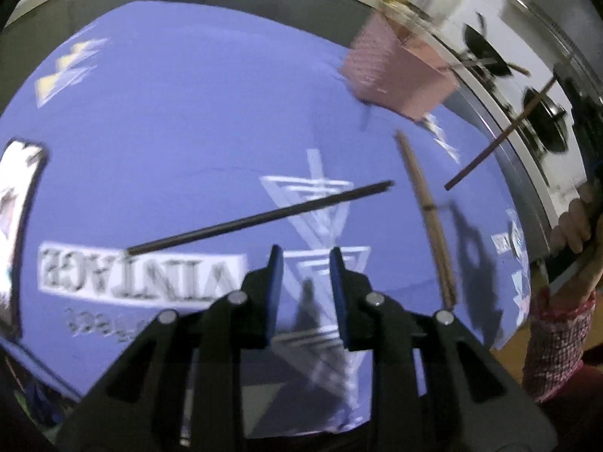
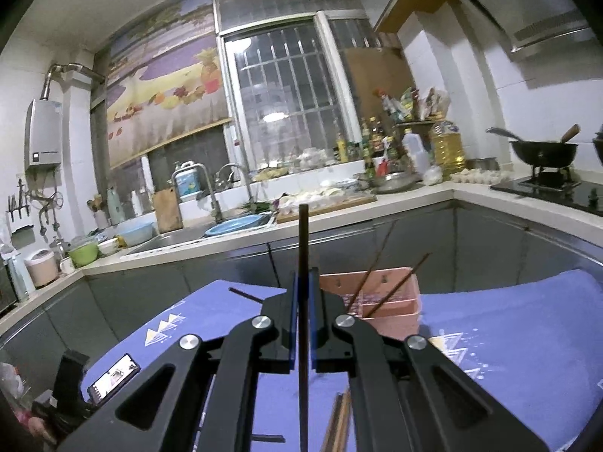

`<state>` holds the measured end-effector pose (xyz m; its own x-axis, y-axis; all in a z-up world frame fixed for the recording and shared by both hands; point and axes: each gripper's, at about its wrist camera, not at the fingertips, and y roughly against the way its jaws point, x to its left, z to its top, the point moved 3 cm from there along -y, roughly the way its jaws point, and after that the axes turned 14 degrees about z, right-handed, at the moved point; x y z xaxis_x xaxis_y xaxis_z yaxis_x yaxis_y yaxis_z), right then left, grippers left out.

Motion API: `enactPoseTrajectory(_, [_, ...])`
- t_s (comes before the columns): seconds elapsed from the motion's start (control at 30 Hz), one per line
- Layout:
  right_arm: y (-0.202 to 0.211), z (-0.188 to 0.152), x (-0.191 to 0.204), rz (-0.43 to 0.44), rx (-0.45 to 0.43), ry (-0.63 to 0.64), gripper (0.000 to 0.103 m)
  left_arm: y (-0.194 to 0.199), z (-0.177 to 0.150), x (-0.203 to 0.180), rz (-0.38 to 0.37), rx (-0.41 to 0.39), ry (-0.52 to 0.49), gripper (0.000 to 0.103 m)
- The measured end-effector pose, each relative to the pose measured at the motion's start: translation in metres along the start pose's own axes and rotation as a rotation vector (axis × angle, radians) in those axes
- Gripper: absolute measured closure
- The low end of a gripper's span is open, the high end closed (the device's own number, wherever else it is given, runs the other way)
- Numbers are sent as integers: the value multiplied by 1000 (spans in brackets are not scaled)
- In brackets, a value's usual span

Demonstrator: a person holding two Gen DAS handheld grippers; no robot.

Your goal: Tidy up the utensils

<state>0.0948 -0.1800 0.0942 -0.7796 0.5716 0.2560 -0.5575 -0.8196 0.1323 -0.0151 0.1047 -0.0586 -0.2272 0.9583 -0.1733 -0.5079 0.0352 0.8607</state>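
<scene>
- The right gripper (image 2: 301, 324) holds a dark chopstick (image 2: 303, 248) upright, jaws clamped on it, above the blue cloth (image 2: 508, 324).
- The left gripper (image 1: 306, 260), jaws parted and empty, hangs over a second dark chopstick (image 1: 260, 218) lying on the cloth.
- Brown chopsticks (image 1: 427, 207) lie beside it; two more lean in the pink bin (image 2: 392, 301).

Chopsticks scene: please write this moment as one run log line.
left gripper: open, empty, above blue cloth | right gripper: shut on dark chopstick | pink basket: two chopsticks inside
</scene>
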Motion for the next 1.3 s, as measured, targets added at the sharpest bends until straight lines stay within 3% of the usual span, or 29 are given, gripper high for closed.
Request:
enactPoseTrajectory(0.2, [46,2,-10,-82,-58,5,98,-24,13,-90,-69,17,-164,78])
enactPoseTrajectory(0.27, [60,-1,-16,-107,-68,3,98,-33,12,-118,-34,8,-217,69])
enactPoseTrajectory(0.4, [78,-10,-31,-126,-77,-23,98,-44,4,-152,38,-4,-302,69])
enactPoseTrajectory(0.53, [88,-17,-44,-114,-92,-59,98,-53,0,-163,144,-14,-335,69])
enactPoseTrajectory(0.77, [104,-29,-60,-87,-126,-112,98,-68,-6,-172,224,10,-372,69])
enactPoseTrajectory(1.13, [107,-42,-70,-66,-127,-153,97,-76,-4,-180,296,2,-377,69])
enactPoseTrajectory(1.3, [104,-43,-68,-56,-134,-158,97,-80,-1,-178,288,32,-369,68])
